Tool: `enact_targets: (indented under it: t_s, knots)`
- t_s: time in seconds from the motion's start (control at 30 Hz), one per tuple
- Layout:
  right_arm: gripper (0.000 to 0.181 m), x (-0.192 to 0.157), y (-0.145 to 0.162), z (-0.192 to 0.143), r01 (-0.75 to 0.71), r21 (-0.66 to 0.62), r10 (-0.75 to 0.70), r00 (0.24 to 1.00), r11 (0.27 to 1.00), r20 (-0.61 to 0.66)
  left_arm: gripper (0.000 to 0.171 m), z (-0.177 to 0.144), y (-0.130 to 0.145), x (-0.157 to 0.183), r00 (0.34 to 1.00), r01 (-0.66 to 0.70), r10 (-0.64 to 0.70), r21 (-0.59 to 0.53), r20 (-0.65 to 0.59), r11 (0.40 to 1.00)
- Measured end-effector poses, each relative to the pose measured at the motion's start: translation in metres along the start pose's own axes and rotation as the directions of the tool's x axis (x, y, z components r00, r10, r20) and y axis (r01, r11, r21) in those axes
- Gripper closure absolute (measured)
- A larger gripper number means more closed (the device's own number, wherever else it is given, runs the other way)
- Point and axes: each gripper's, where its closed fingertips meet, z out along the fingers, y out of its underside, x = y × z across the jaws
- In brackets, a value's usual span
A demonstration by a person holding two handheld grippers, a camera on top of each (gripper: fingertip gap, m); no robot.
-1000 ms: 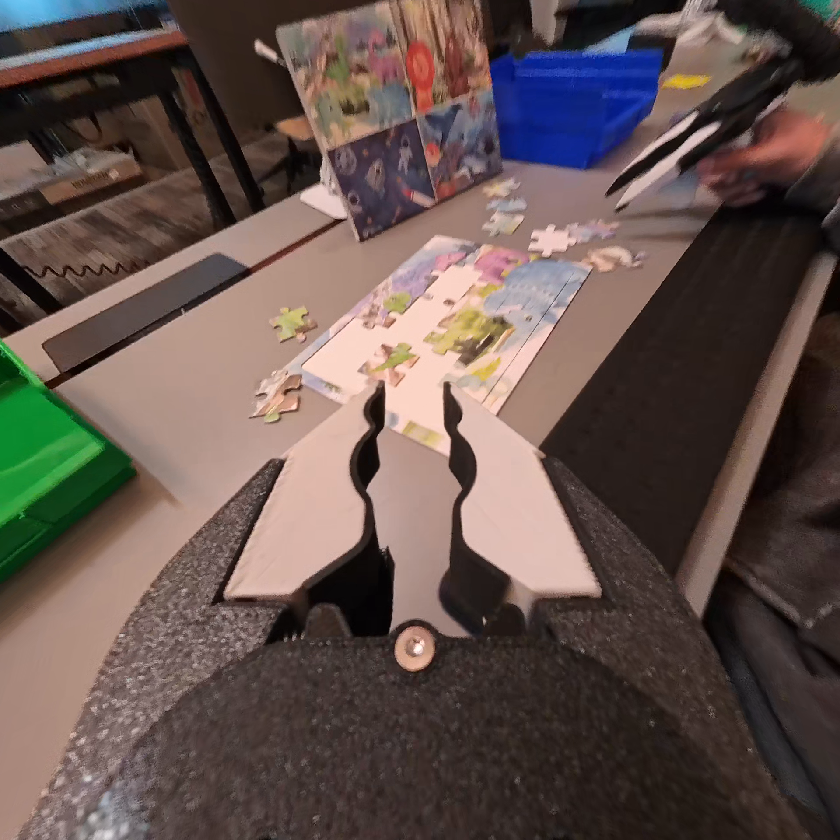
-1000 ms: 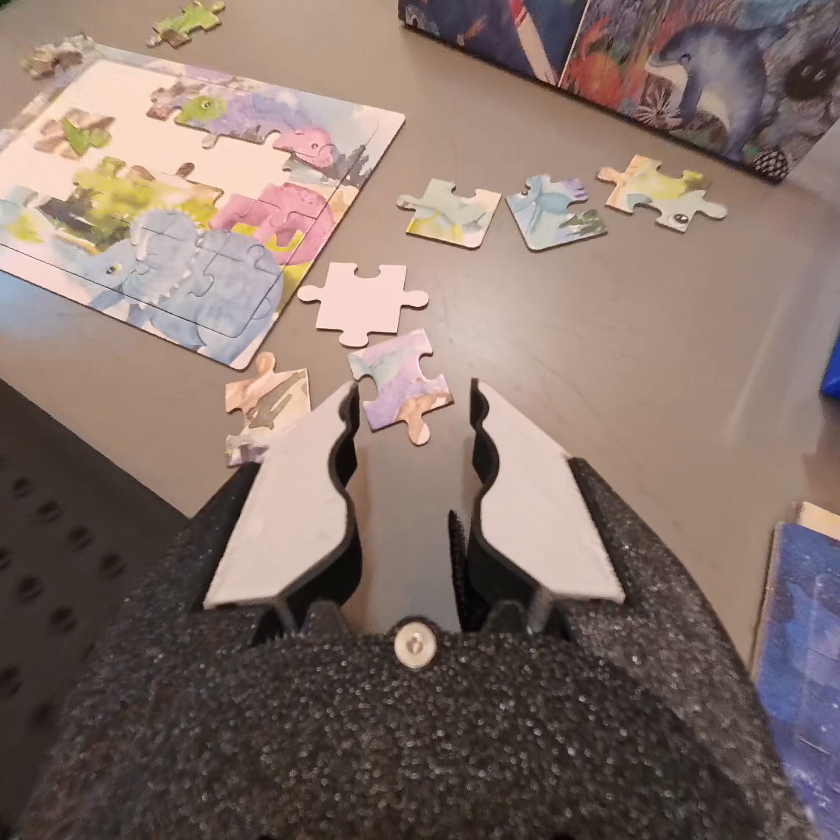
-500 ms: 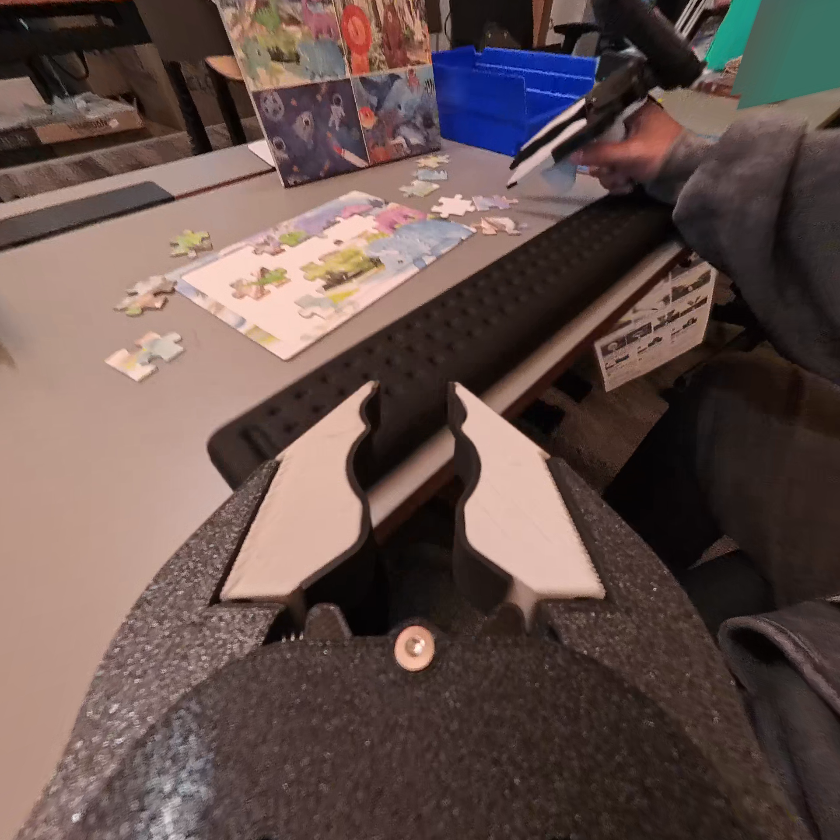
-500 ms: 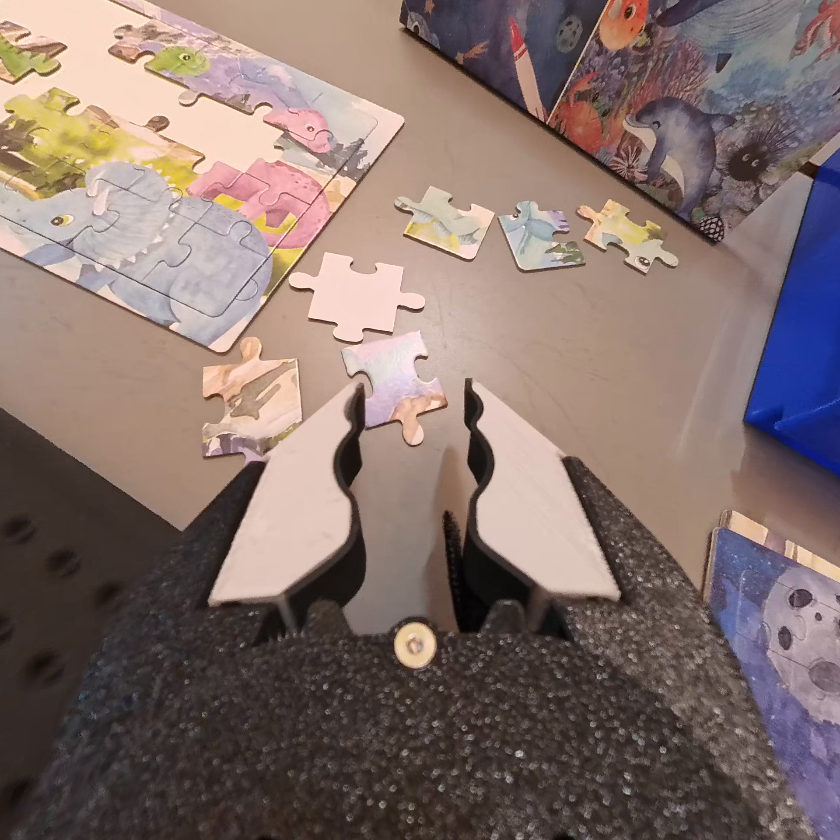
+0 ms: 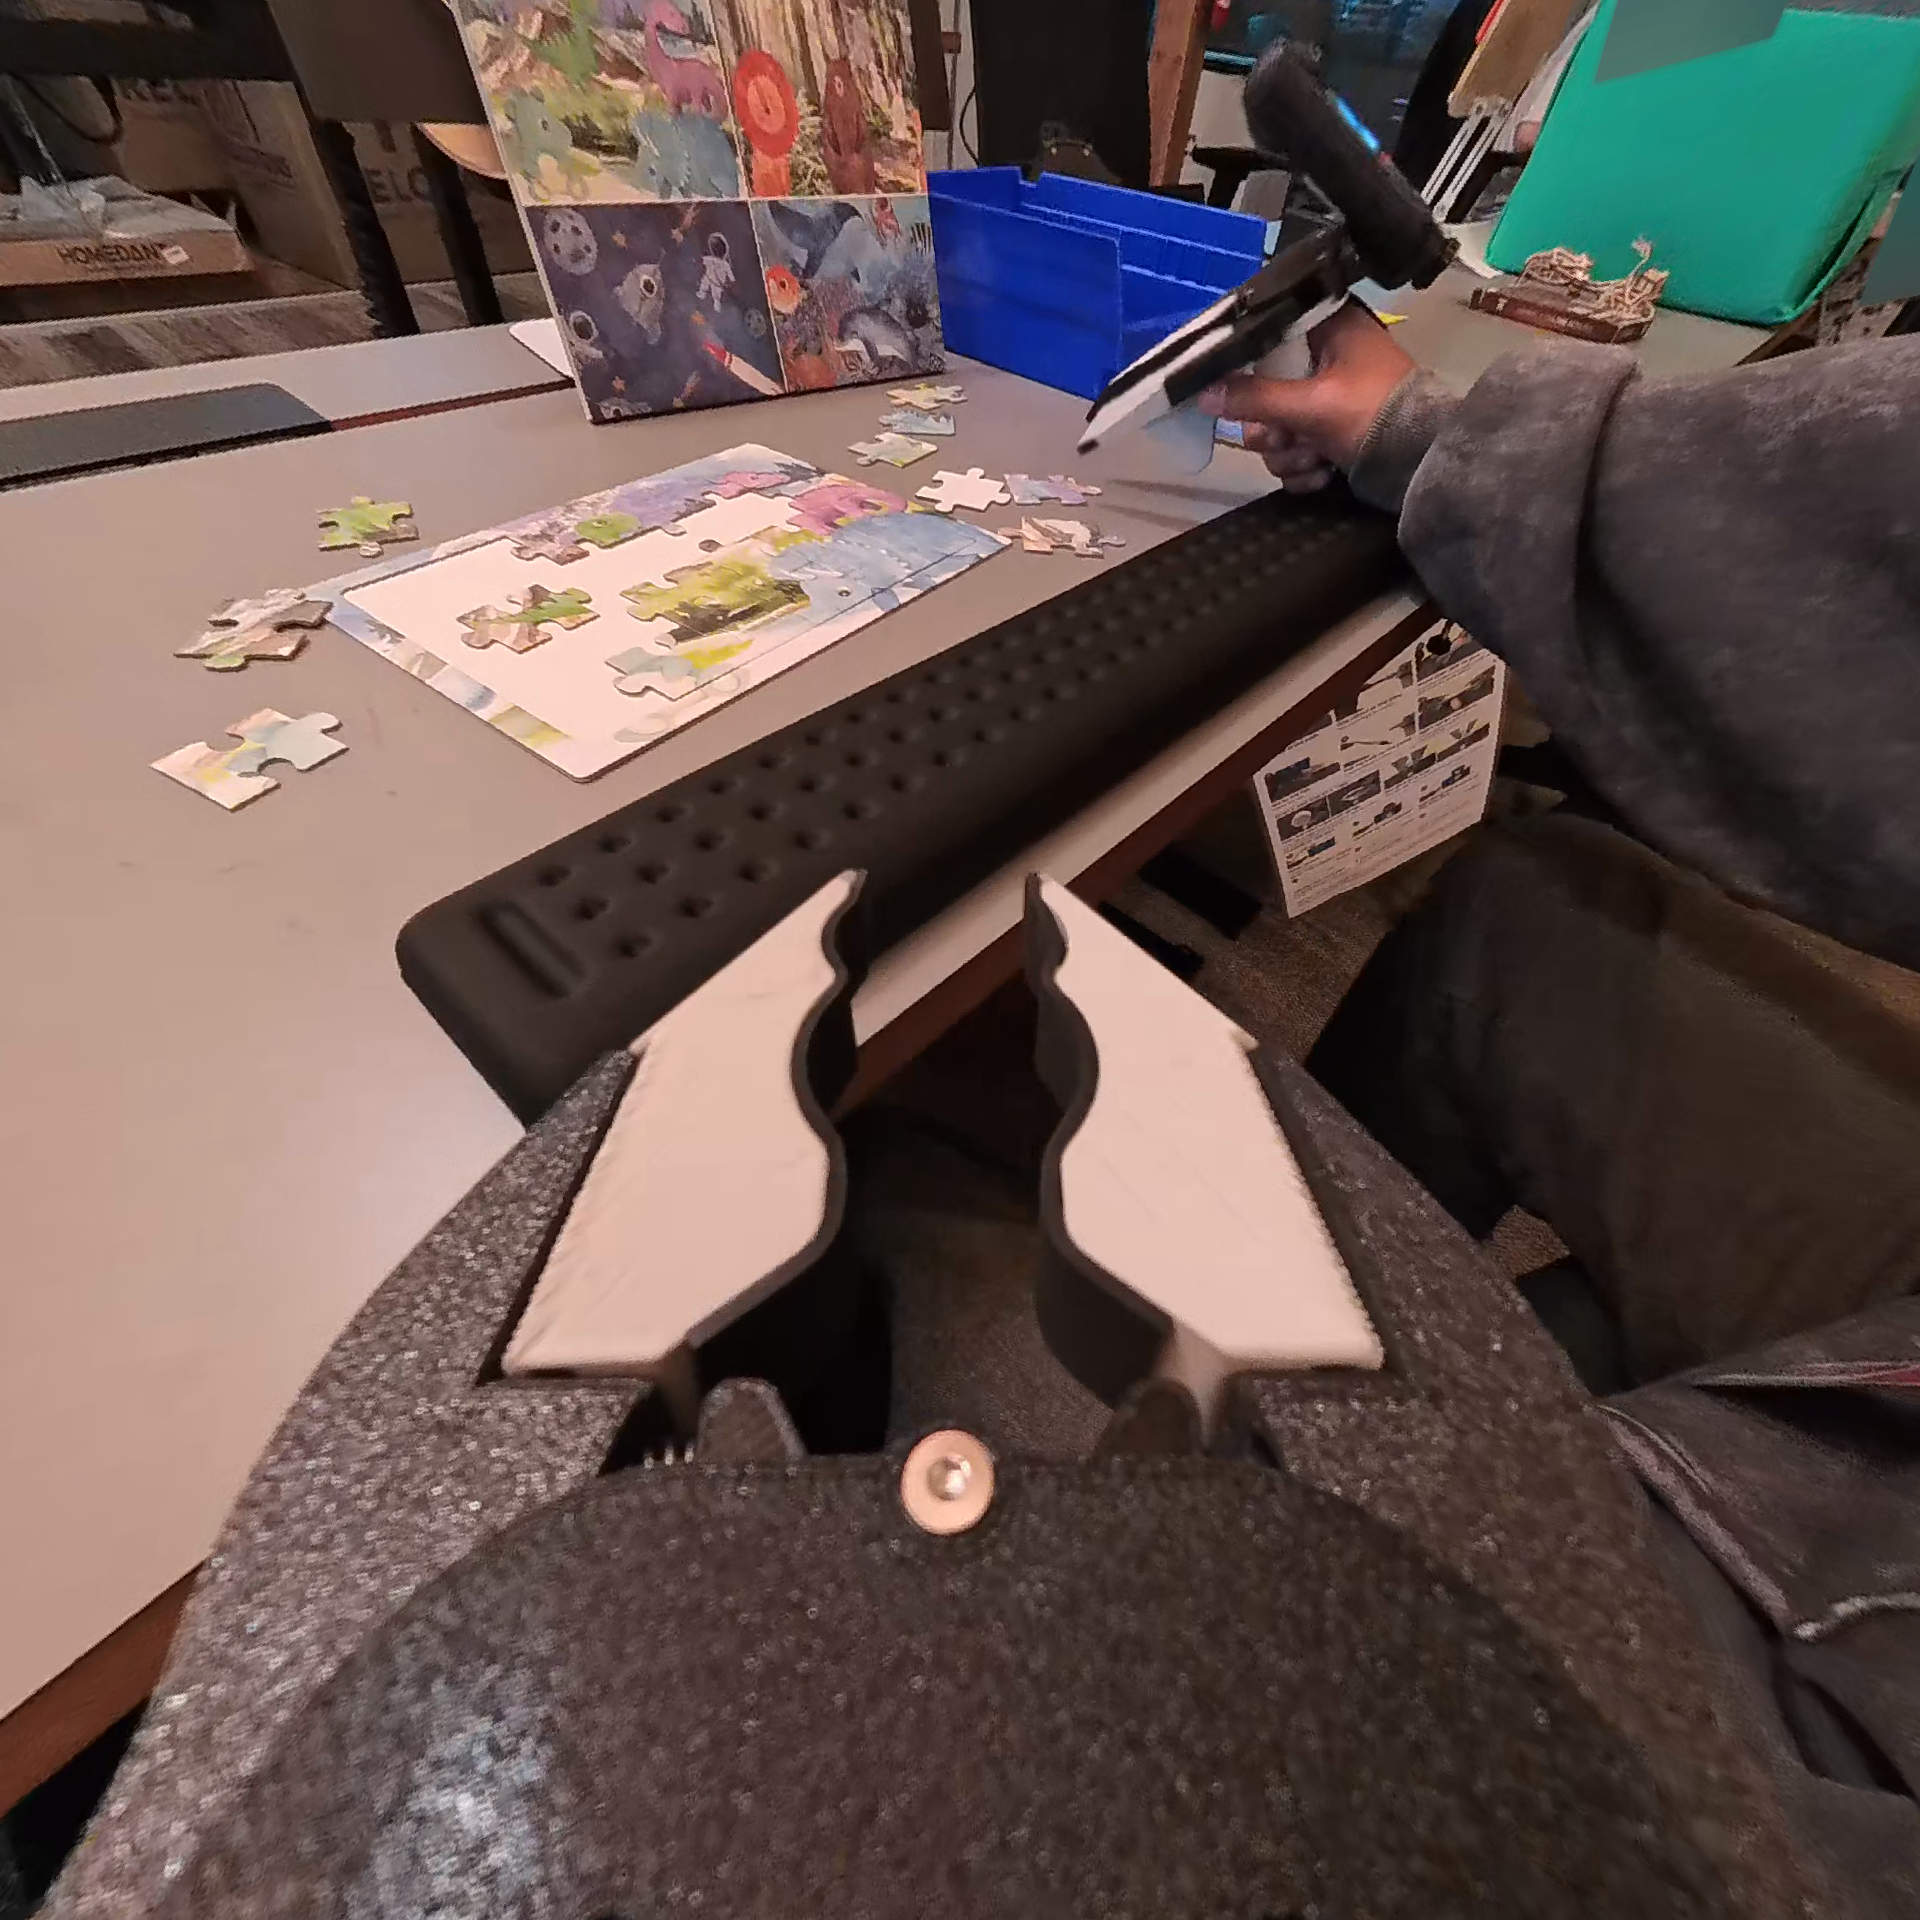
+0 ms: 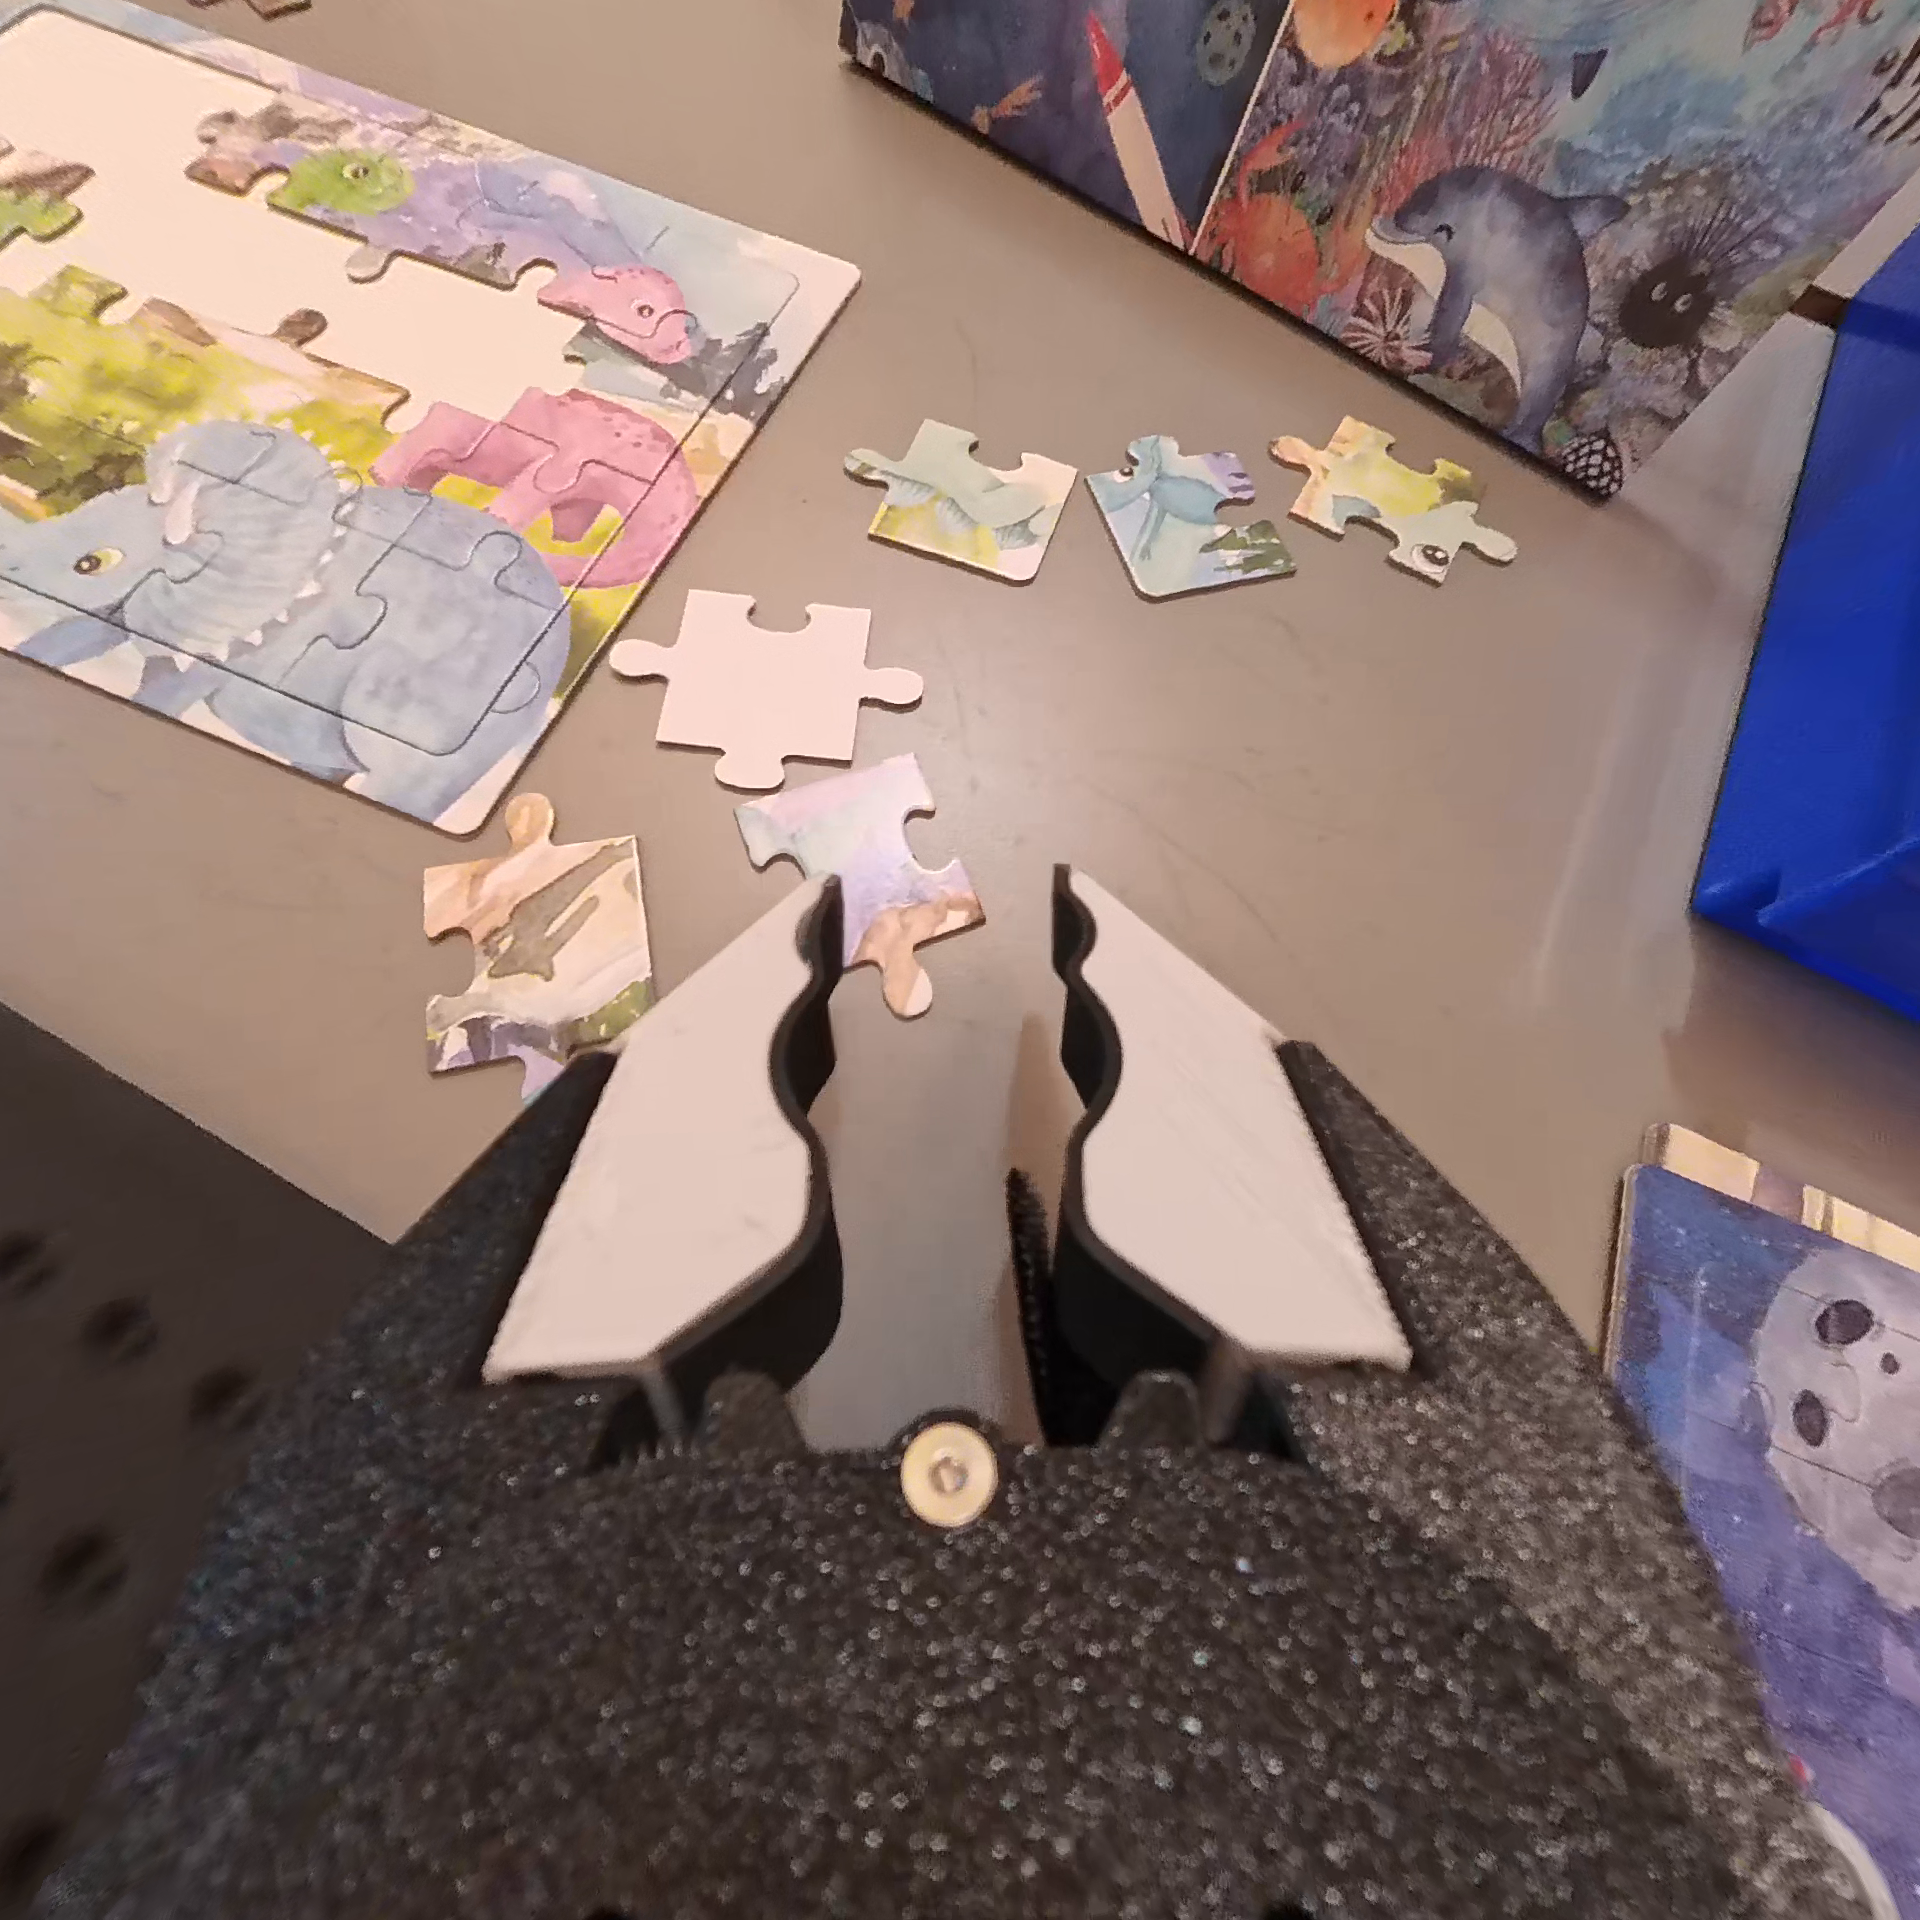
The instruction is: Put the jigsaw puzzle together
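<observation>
Up-left of the parted, empty fingers of the right gripper the puzzle board is roughly half filled, a lilac piece lies at its left fingertip, others wait beyond, and the left gripper idles empty, parted.

A flat grey table carried a rectangular cardboard puzzle tray, partly filled with dinosaur-print pieces. Loose pieces lay around it: a white face-down piece, a lilac piece and a beige-grey piece near the tray's corner, and three pale pieces in a row farther back. A picture-covered puzzle box stood upright behind the tray, with a blue plastic bin beside it. A long black perforated pad ran along the table's near edge.
</observation>
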Motion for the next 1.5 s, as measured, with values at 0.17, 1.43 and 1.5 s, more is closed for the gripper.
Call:
enact_targets:
  t_s: [0.17,1.43,1.5]
  knots:
    - [0.141,0.002,-0.003,-0.003,-0.019,0.027,0.019,1.000,0.999,0.004,0.142,-0.003,0.009,0.007,1.000,0.001,-0.001,-0.016,-0.012,1.000]
    - [0.147,-0.011,0.004,-0.003,-0.104,-0.012,0.104,0.986,0.995,0.127,0.139,0.090,-0.031,-0.109,0.999,0.039,-0.034,-0.227,0.027,0.973]
    - [0.147,-0.010,0.004,-0.003,-0.117,-0.015,0.118,0.985,0.993,0.125,0.139,0.089,-0.033,-0.109,0.998,0.052,-0.046,-0.236,0.032,0.970]
